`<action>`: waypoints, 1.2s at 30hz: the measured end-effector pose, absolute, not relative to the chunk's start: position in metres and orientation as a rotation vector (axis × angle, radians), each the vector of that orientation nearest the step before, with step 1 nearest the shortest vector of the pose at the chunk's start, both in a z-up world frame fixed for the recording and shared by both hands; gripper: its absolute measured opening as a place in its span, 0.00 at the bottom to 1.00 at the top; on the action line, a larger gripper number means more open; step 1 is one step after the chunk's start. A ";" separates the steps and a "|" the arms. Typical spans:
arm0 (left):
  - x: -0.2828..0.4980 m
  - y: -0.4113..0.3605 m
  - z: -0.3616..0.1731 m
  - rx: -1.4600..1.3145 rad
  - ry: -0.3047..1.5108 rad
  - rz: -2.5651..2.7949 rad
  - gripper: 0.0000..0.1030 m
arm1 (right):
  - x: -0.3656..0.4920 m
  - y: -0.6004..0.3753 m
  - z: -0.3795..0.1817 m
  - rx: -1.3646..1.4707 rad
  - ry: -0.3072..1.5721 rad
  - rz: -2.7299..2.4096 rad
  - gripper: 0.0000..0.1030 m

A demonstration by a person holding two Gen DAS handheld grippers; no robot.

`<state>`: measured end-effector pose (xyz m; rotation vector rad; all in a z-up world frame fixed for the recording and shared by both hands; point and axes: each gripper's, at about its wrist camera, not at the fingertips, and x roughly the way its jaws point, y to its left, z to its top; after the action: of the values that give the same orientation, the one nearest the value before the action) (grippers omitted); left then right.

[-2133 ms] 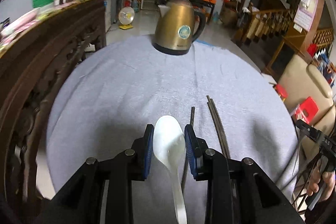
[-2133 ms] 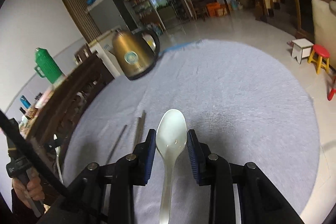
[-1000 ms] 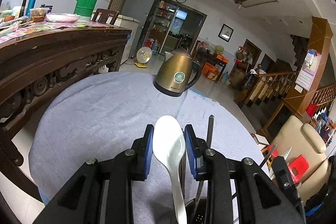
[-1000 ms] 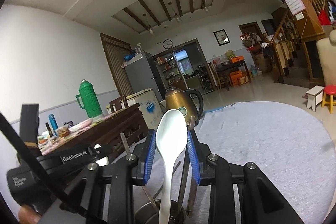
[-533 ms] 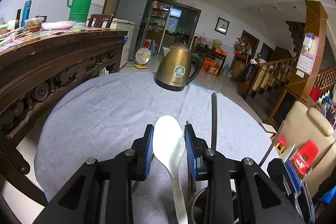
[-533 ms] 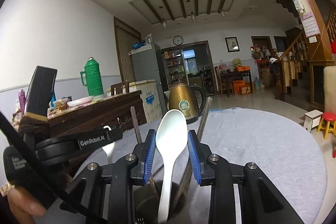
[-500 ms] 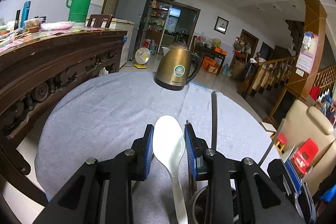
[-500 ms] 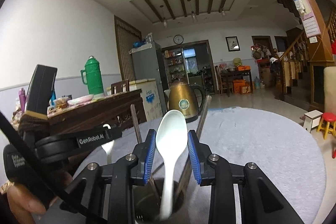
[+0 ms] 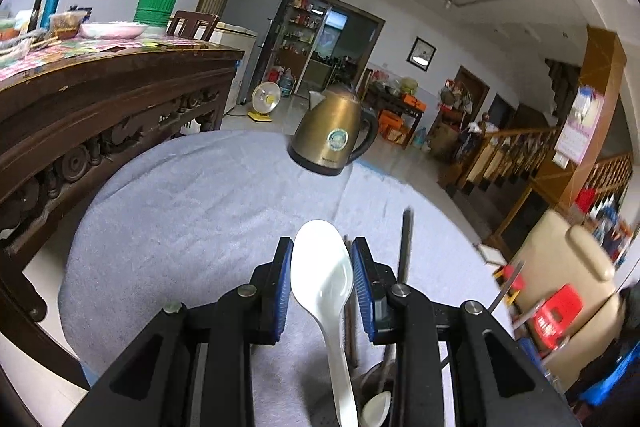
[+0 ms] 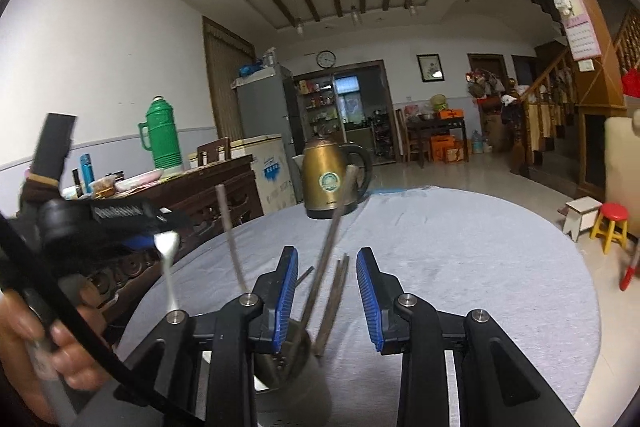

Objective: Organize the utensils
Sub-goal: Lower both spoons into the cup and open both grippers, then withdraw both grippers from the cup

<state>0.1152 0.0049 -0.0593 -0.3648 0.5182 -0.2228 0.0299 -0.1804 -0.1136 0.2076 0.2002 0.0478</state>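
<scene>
My left gripper (image 9: 322, 283) is clamped on the white spoon (image 9: 326, 291); right gripper (image 10: 327, 297) spread, nothing between, above the metal holder (image 10: 288, 359).

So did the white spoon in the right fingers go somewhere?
Yes. The right gripper now has empty, open fingers, and a white spoon sits low in the metal cup, below where it was held in front of the kettle.

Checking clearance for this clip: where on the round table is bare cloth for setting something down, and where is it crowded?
Bare cloth spreads wide to the right of the right gripper, out to the table edge, and between the kettle and the gripper tips. Crowded: the metal holder with its upright chopsticks, the loose chopsticks beside it, and the left gripper holding a white spoon.
</scene>
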 end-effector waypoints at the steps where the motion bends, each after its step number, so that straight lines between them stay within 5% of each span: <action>1: 0.115 0.006 -0.056 -0.381 0.515 -0.230 0.30 | 0.030 -0.183 -0.114 0.213 0.202 0.043 0.32; 11: 0.107 -0.046 -0.054 -0.287 0.438 -0.250 0.30 | 0.028 -0.199 -0.117 0.224 0.226 0.014 0.34; 15: 0.103 -0.061 -0.063 -0.202 0.420 -0.232 0.30 | 0.034 -0.201 -0.114 0.186 0.282 -0.075 0.64; 24: 0.100 -0.072 -0.070 -0.105 0.381 -0.179 0.31 | 0.046 -0.213 -0.105 0.120 0.463 -0.246 0.64; 28: 0.095 -0.075 -0.069 -0.081 0.376 -0.170 0.49 | 0.041 -0.218 -0.100 0.118 0.492 -0.266 0.64; 36: 0.078 -0.066 -0.052 -0.046 0.325 -0.144 0.63 | 0.031 -0.219 -0.088 0.115 0.497 -0.283 0.64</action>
<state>0.0785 -0.0665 -0.0519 -0.0461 0.3246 -0.1436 0.0307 -0.2195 -0.0883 0.1152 0.4972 -0.2835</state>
